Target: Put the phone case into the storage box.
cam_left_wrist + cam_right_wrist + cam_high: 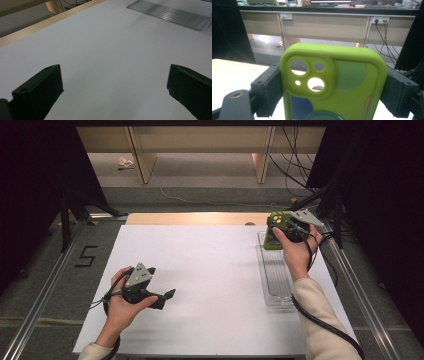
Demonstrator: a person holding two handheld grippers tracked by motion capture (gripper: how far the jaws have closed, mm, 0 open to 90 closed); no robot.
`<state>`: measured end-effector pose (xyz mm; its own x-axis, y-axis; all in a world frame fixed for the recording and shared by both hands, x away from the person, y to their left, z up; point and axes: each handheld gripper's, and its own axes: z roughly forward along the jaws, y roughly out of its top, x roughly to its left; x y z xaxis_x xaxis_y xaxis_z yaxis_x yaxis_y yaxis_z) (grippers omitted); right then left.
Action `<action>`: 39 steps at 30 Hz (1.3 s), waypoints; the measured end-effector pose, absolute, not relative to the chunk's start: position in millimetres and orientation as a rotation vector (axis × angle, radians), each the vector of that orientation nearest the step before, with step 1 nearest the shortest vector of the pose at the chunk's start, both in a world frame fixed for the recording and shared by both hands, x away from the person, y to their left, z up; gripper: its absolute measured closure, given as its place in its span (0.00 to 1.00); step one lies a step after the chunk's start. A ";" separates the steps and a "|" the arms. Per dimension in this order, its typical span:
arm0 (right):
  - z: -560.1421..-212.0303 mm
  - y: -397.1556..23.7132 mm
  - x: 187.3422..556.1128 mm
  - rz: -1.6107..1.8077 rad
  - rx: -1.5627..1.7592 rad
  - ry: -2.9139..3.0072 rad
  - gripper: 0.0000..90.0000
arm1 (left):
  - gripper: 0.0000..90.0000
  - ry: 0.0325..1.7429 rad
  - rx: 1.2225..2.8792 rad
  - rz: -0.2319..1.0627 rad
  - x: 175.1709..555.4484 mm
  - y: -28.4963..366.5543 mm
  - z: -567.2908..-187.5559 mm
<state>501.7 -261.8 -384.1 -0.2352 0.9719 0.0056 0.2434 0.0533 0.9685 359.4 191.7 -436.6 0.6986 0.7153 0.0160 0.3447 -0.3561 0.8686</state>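
Right now, by item:
Right gripper (276,231): held up at the far right of the table, over the far end of the clear tray; its jaws pinch a phone case by its two long sides
Phone case (334,82): lime green, upright between the black jaws in the right gripper view, camera cut-outs at its upper left, darker green, blue and orange patches on its back; in the high view (275,227) it sits above the tray's far end, just in front of the person's right hand
Right hand (296,251): wrapped around the gripper body, pale sleeve running back to the near right edge
Left gripper (165,297): low over the near left part of the table, pointing right; jaws spread wide with bare white surface between them
Left hand (122,305): grips the gripper body from the near side
Clear tray (278,292): ribbed, long and narrow, lying along the right side of the table, running near to far
Table (200,280): white top, wooden strip along its far edge
Floor: a number 5 (86,256) marked left of the table
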 end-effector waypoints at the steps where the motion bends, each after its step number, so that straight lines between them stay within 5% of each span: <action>1: -384.2 -262.0 502.1 1.235 1.254 1.585 0.18 | 0.00 0.817 1.965 0.496 359.4 191.7 -436.6; 39: -388.6 -264.5 515.1 1.199 1.288 1.607 0.18 | 0.00 0.819 1.958 0.499 359.9 192.7 -437.3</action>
